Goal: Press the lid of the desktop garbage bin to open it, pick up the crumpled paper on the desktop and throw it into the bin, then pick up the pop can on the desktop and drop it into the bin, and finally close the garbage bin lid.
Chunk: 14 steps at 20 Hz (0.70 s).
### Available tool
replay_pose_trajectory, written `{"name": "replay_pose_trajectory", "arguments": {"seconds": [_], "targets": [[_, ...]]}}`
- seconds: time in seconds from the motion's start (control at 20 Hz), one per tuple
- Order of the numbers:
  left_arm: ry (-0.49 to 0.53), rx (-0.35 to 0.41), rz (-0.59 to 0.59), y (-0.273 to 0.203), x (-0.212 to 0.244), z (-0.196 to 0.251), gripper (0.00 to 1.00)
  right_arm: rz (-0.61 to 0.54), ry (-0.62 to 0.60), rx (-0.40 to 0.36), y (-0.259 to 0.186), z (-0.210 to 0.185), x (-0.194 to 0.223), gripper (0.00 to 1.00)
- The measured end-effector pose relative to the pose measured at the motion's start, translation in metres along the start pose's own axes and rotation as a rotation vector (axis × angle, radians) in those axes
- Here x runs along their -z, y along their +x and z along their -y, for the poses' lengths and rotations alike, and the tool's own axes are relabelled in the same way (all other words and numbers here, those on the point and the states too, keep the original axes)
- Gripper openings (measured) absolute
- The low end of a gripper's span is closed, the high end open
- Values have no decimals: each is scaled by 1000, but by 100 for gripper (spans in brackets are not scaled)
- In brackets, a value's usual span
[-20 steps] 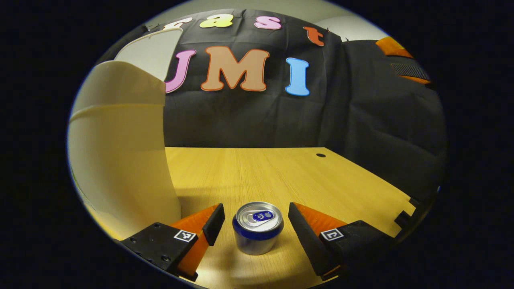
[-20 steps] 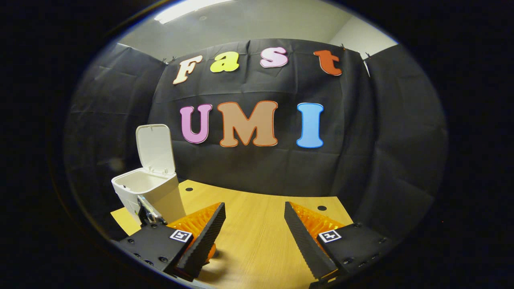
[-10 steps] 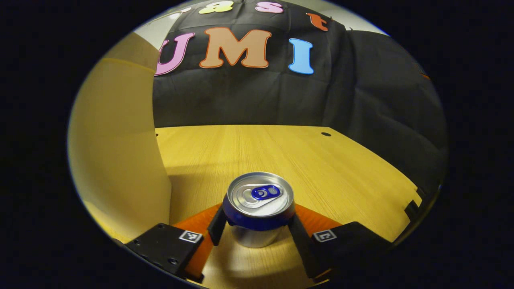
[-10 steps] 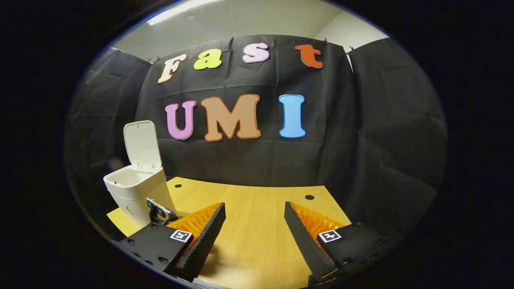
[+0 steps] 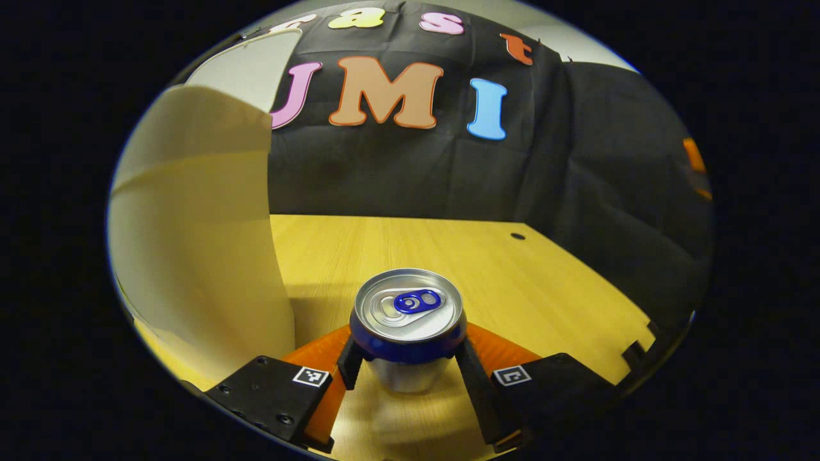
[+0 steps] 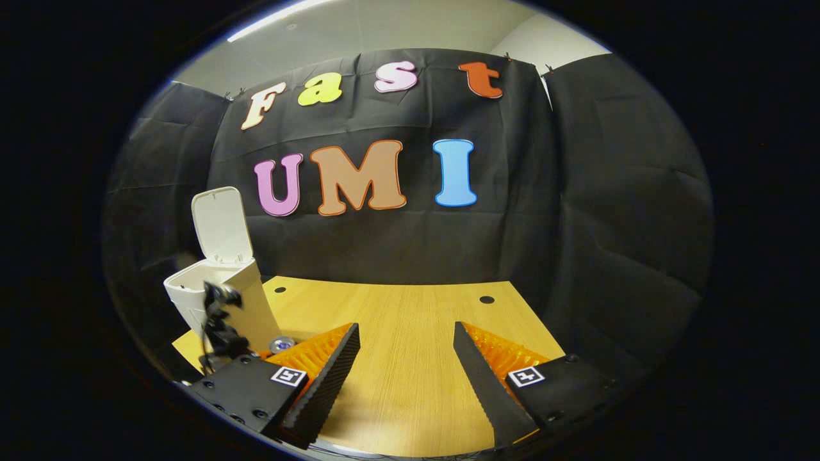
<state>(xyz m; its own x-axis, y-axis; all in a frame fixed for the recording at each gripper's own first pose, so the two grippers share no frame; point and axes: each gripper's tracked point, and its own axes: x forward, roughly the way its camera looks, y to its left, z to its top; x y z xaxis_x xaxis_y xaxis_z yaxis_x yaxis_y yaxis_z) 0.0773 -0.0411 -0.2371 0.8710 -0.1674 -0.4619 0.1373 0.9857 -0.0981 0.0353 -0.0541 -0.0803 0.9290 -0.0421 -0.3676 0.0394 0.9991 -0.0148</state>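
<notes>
Now clamped on the can (image 5: 408, 314) with the left gripper (image 5: 408, 365), one finger pressed to each side of the body just under the blue band. Kept upright, silver top and blue tab turned up. Could not tell whether lifted clear of the table (image 5: 512, 282) or standing on it; saw a soft shadow on the wood beneath. Sat just beside the bin (image 5: 192, 243), close to its pale wall on the left of the left gripper view, with a narrow gap between. Saw the lid (image 5: 250, 70) raised above the bin, up against the black cloth wall. Noted a small dark hole (image 5: 517, 236) in the wood toward the far right edge.

Elsewhere, held the right gripper (image 6: 407, 365) released, fingers spread wide with nothing between them, over bare wood near the front of the table. From the right gripper view, found the bin at the table's left end, lid standing upright and the mouth open. Made out the left gripper's dark rig low in front of the bin, and a glimpse of the can's top just right of it, near the bin's base. Counted two small holes near the table's far edge, one left and one right. Well apart, the two grippers.
</notes>
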Motion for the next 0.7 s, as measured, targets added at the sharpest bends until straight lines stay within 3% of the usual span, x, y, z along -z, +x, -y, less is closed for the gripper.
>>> {"name": "replay_pose_trajectory", "arguments": {"seconds": [0.15,0.4,0.5,0.7], "targets": [[-28,82,96,-31,-69,17,77,-14,8,-31,-2,-5,5,100],[105,112,262,-96,-191,-6,76,-27,17,-105,7,-20,13,98],[115,91,310,-113,-228,-33,76,-31,28,-137,11,-30,15,98],[81,-54,335,-127,-253,-114,76,-42,27,-188,20,-51,21,98]]}}
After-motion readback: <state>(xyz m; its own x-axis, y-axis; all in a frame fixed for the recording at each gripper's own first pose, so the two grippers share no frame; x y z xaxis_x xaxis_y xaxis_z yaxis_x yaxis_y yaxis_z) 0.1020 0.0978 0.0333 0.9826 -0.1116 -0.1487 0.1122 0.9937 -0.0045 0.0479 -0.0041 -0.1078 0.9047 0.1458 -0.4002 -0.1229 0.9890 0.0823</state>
